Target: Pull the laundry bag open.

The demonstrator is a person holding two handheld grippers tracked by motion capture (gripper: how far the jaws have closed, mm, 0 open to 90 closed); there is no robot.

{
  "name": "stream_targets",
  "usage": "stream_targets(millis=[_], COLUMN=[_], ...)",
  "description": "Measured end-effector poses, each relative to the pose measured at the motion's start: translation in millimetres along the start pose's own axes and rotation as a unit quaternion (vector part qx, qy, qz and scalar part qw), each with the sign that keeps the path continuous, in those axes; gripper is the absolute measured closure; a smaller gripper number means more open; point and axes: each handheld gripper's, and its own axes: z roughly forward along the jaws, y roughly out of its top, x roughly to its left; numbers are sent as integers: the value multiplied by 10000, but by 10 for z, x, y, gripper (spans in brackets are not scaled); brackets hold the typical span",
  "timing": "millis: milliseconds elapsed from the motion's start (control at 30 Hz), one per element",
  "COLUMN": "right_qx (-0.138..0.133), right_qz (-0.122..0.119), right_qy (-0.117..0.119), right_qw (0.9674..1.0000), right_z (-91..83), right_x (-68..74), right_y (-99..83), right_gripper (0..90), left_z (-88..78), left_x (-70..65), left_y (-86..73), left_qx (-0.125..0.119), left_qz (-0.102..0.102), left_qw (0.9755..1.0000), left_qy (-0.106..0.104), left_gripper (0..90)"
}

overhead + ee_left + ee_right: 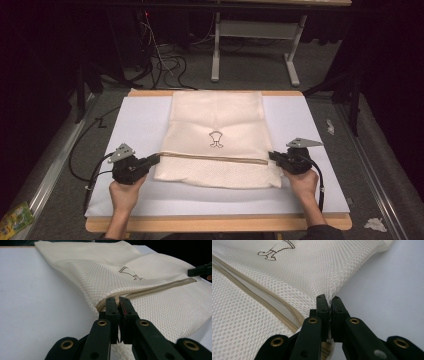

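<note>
High view: mesh bag [216, 140] pinched at both zipper [215, 158] ends, left gripper [153, 160] and right gripper [272, 156] clamped closed; zipper axis stretched between them.

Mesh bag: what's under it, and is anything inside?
The mesh bag lies flat on the white sheet covering the table. Its weave hides the inside; no bulge shows.
</note>
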Motion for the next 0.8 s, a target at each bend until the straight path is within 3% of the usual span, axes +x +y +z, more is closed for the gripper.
stream_targets(millis=[600,700,800], right_qx=[28,42,48], right_qz=[-32,-26,48], right_qy=[-68,-86,-54], right_qw=[10000,10000,10000], right_z=[-34,-39,-53], right_x=[-41,-51,-68], right_y=[-1,-6,-11], right_gripper=[889,889,888], left_z=[10,29,57], left_x=[58,100,101], left_y=[-38,-63,-90], left_qx=[303,373,409], left_qz=[43,-134,-156], left_qw=[9995,9992,9989], left_qy=[69,-108,-138], left_gripper=[873,872,872])
